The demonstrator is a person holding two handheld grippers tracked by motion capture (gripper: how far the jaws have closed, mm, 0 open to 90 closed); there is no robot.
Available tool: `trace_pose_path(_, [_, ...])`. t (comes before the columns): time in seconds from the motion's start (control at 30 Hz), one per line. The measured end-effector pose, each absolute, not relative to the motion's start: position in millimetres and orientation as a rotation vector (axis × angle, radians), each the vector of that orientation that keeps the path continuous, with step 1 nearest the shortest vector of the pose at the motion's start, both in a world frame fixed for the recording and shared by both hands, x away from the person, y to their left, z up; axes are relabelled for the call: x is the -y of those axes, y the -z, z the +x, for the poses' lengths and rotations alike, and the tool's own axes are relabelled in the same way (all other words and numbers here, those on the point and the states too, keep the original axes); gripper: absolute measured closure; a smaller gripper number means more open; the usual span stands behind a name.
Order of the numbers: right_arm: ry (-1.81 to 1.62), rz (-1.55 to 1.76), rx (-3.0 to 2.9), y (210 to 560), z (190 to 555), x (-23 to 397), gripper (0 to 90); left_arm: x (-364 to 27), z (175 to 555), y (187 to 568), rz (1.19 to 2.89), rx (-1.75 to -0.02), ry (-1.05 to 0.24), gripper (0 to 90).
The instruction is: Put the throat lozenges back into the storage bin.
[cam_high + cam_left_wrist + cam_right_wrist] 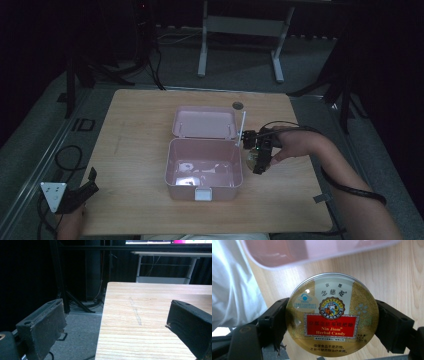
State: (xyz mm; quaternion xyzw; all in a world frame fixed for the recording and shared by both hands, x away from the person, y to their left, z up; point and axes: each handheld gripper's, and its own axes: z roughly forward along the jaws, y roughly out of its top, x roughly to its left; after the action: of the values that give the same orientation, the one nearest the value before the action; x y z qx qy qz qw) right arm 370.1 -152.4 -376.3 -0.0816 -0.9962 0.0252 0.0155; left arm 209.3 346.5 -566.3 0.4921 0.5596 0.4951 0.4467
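Note:
A round gold tin of herbal candy [332, 315] with a red label sits between the black jaws of my right gripper [332, 308], which is shut on its rim from both sides. In the high view that gripper [260, 159] holds the tin [248, 158] just off the right wall of an open pink lunch box [170, 167], low over the table. The box's lid [205, 122] lies flat behind it. My left gripper [86, 186] hovers at the table's front left corner, open and with nothing between its jaws [116, 307].
The wooden table [135, 150] ends close to the left gripper, with grey floor beyond the edge [80, 335]. A thin white stick [241, 127] stands by the box's right rear corner. A dark round spot [238, 105] marks the table's far side. White cloth [232, 290] shows beside the tin.

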Motion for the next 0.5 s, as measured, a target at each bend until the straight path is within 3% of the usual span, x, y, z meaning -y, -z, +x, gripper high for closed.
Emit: trace_pose_path(0.5, [-0.016,-0.083,3.084,372.4,356.8,102.4,20.1,-347.0,209.5,566.2,1.215,-1.387,-1.219,2.5])
